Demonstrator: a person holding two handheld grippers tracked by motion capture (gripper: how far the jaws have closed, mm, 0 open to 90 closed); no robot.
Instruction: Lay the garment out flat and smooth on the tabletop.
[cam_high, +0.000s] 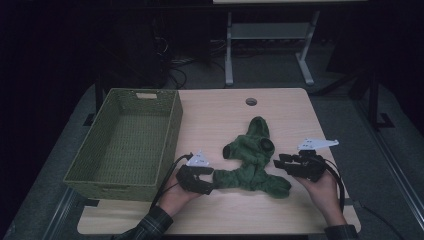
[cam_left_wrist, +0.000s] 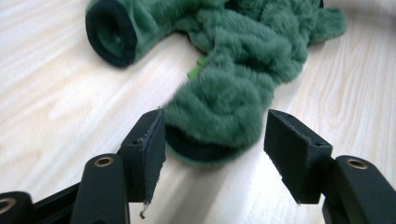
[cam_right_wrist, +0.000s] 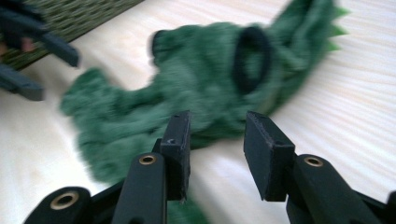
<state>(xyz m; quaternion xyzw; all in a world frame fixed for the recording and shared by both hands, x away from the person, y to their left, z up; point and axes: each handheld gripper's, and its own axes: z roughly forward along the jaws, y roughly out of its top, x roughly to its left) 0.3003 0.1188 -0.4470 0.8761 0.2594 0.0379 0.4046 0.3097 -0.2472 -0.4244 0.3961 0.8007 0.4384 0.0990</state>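
A fuzzy green garment (cam_high: 252, 160) with dark cuffs lies crumpled on the wooden table (cam_high: 215, 110), right of centre. My left gripper (cam_high: 210, 180) sits at its left end. In the left gripper view the jaws (cam_left_wrist: 215, 135) stand open around one dark-rimmed sleeve end (cam_left_wrist: 210, 140), with a gap on the right side. My right gripper (cam_high: 277, 161) is at the garment's right edge, open. In the right gripper view nothing lies between its pads (cam_right_wrist: 217, 135); the garment (cam_right_wrist: 187, 84) spreads just beyond them, and the left gripper (cam_right_wrist: 58, 74) shows at the far left.
A green woven basket (cam_high: 172, 130) stands on the table's left half, and its side (cam_right_wrist: 79, 14) also shows in the right gripper view. A round cable hole (cam_high: 251, 101) sits near the table's far edge. Bare wood lies in front of the garment.
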